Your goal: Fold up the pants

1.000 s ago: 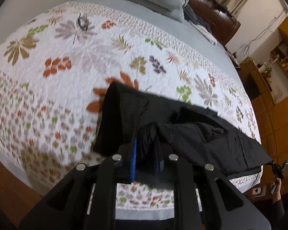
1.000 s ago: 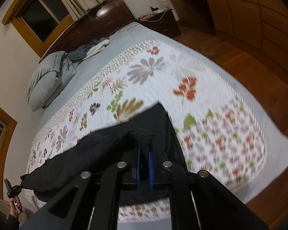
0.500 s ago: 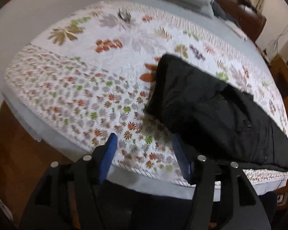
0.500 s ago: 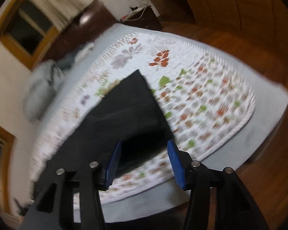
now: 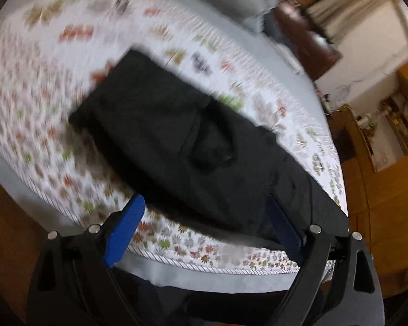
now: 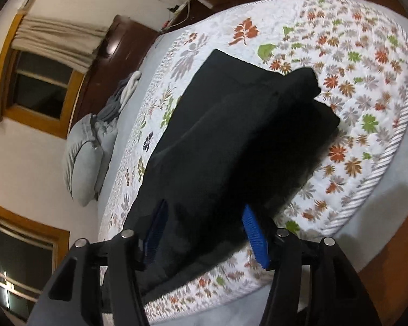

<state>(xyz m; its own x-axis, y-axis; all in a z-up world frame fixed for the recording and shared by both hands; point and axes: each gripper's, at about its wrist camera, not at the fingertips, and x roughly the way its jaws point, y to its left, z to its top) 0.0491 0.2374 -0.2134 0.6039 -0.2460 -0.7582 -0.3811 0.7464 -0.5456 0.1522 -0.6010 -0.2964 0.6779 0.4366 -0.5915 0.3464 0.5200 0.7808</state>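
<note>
Black fabric pants [image 5: 176, 141] are lying folded on the leaf-patterned white quilt [image 6: 367, 62]; the left gripper [image 5: 206, 233] and right gripper [image 6: 204, 233] have just been opening, both gaping wide, gripping nothing.

The bed [image 6: 394, 190] wears a white quilt [image 6: 367, 54] printed with leaves. Black pants [image 6: 231, 135] lie folded on the quilt near its corded edge; grey pillows [image 6: 84, 149] lie well beyond the pants.

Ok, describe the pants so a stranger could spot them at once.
Start at the bed with the white leaf-print quilt. The pants lie flat across the quilt near its corded foot edge. They are the only solid black thing on the patterned cover; the grey pillows sit far off at the headboard.
</note>
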